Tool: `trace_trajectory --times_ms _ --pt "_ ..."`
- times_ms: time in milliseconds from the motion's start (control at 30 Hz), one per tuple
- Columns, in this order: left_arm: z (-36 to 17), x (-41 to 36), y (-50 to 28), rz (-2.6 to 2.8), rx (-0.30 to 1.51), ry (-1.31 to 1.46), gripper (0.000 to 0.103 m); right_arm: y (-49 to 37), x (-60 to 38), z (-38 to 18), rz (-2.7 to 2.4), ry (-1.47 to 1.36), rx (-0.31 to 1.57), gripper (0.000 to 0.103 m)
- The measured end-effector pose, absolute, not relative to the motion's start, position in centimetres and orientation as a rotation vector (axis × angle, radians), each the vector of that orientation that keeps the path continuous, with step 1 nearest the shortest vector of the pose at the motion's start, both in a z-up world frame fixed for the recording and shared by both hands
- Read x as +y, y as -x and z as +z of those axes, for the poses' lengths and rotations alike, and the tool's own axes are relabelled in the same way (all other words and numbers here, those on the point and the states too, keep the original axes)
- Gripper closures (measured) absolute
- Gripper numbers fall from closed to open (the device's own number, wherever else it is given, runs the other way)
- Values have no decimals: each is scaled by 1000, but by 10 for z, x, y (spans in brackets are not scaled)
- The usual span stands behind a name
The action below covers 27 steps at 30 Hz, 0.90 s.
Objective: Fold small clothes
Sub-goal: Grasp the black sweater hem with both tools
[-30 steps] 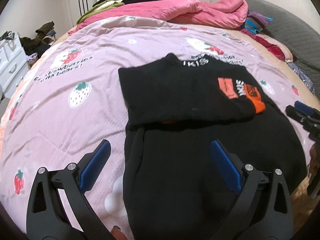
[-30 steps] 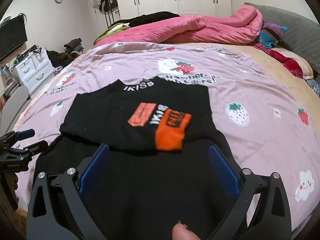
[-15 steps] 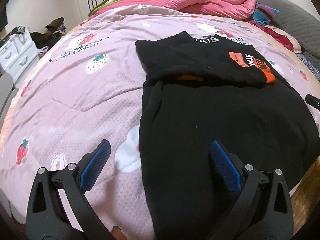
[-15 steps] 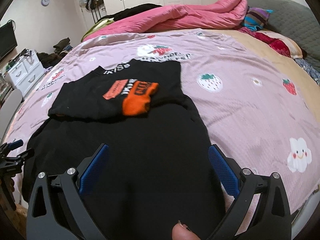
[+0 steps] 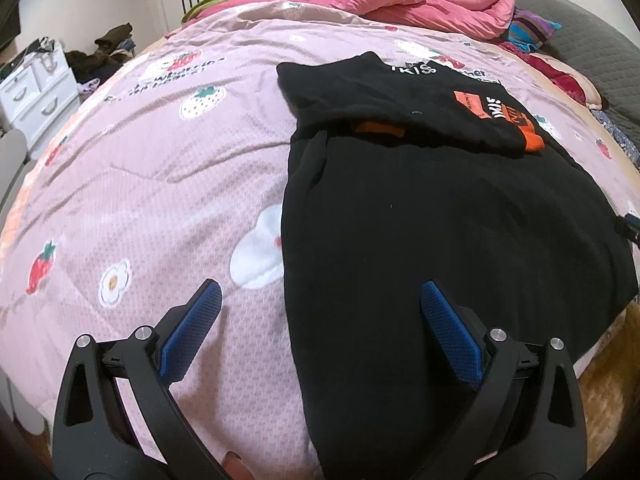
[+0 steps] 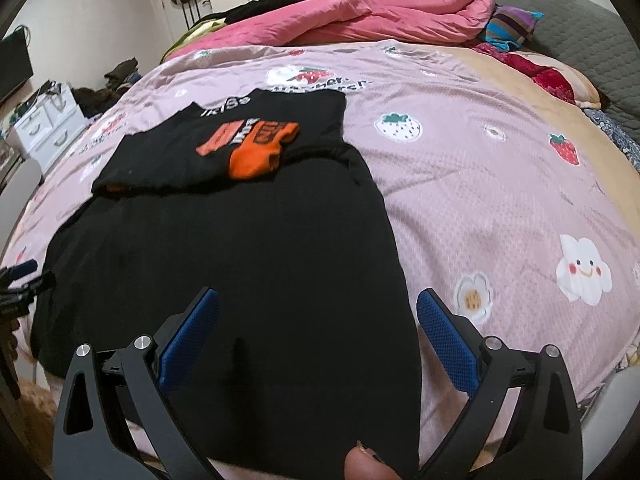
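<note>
A black garment (image 5: 440, 232) lies flat on the pink strawberry bedspread (image 5: 160, 168), its top part folded down, with orange cuffs and white lettering (image 5: 504, 112) showing. It also shows in the right wrist view (image 6: 224, 248), with the orange cuff (image 6: 256, 156) on the folded part. My left gripper (image 5: 320, 312) is open and empty above the garment's near left edge. My right gripper (image 6: 318, 312) is open and empty above the near right edge. Each gripper's tip shows at the edge of the other view.
A rumpled pink duvet (image 6: 360, 12) and pillows (image 6: 516, 28) lie at the far end of the bed. A white drawer unit (image 5: 36, 92) and a clothes pile (image 5: 112, 44) stand at the left. The bed's near edge is just below the grippers.
Both grippers have pulled back toward the near edge of the bed and spread apart; the garment now looks farther off. The jaws stay open. The garment has not moved.
</note>
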<state>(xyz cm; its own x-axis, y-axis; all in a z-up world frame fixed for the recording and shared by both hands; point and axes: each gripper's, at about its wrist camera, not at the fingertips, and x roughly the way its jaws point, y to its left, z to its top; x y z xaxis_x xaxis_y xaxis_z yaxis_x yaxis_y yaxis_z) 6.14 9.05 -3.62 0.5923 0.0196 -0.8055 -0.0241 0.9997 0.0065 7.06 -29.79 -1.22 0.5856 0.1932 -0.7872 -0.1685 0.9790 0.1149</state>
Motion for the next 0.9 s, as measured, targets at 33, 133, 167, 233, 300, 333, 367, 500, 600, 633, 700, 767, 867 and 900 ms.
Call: trace_trajectory --times_ms 33,133,167,233,300,333,367,500,600,633,700,767,867,900 --pt "-37 92 -59 25 936 12 9 -68 -298 -13 213 -27 924 5" --pt "-40 97 -53 18 943 43 9 -61 -300 -17 223 -22 935 5" --pt "-42 99 -51 19 946 56 9 -59 -300 -18 225 -19 938 5" --pt "-45 103 -45 16 955 89 9 -54 -302 -21 228 -13 944 5" --pt "-48 105 -40 16 959 108 9 -50 -305 -24 230 -17 952 5" --pt "-49 106 -35 13 955 120 9 -49 -307 -25 233 -24 959 5" --pt "-49 106 -32 12 953 125 9 -47 -309 -26 236 -33 965 5" --pt "-47 104 -18 -19 940 157 9 -39 -321 -31 242 -67 982 5" --pt "-47 103 -8 -45 933 202 10 -32 -330 -33 251 -88 988 6" --pt "-48 103 -3 -49 928 219 10 -29 -333 -33 253 -94 990 6" --pt "-48 104 3 -39 919 238 24 -26 -334 -34 251 -92 991 21" --pt "-49 106 6 -34 918 253 34 -21 -336 -34 254 -81 992 35" --pt "-50 110 13 -26 918 279 52 -15 -334 -33 288 -72 993 52" --pt "-50 110 15 -33 921 292 57 -13 -333 -33 292 -54 987 54"
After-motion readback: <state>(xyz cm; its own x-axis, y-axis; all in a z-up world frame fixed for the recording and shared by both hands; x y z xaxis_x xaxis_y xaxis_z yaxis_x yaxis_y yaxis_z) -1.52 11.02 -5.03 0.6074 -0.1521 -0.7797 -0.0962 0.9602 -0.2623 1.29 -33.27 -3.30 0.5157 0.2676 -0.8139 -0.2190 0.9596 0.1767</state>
